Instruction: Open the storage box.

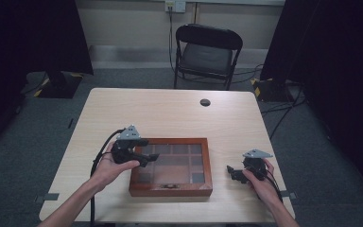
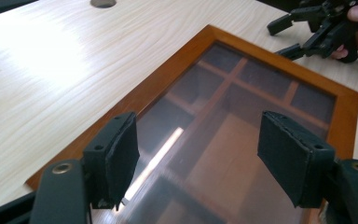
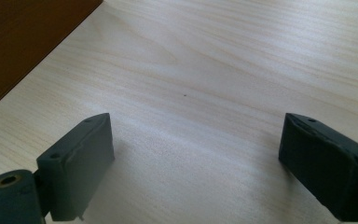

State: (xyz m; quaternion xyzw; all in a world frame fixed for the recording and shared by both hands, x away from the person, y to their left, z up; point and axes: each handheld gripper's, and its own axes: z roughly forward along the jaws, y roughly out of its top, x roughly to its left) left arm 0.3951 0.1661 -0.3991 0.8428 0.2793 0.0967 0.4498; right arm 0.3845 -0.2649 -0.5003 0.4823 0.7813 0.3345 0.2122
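Two pads of the left gripper (image 2: 198, 158) stand wide apart with nothing between them, hanging over the glass lid of the box (image 2: 270, 95) without touching it. Seen from above, this gripper (image 1: 149, 158) sits at the box's 9 o'clock edge, over its left compartments, the left hand (image 1: 111, 168) wrapped round its body. The right gripper (image 3: 196, 163) also has its pads spread, bare table (image 3: 223, 60) between them, gripping nothing. From above it (image 1: 231, 171) lies at 3 o'clock of the box, near but apart from it, jaws toward the box, held by the right hand (image 1: 262, 182). The wooden box (image 1: 170, 166), lid shut, rests on the table (image 1: 170, 113) near its 6 o'clock edge, between the two hands. A dark round hole (image 1: 205, 102) sits at the table's 12 o'clock side, and a chair (image 1: 207, 54) stands beyond it.
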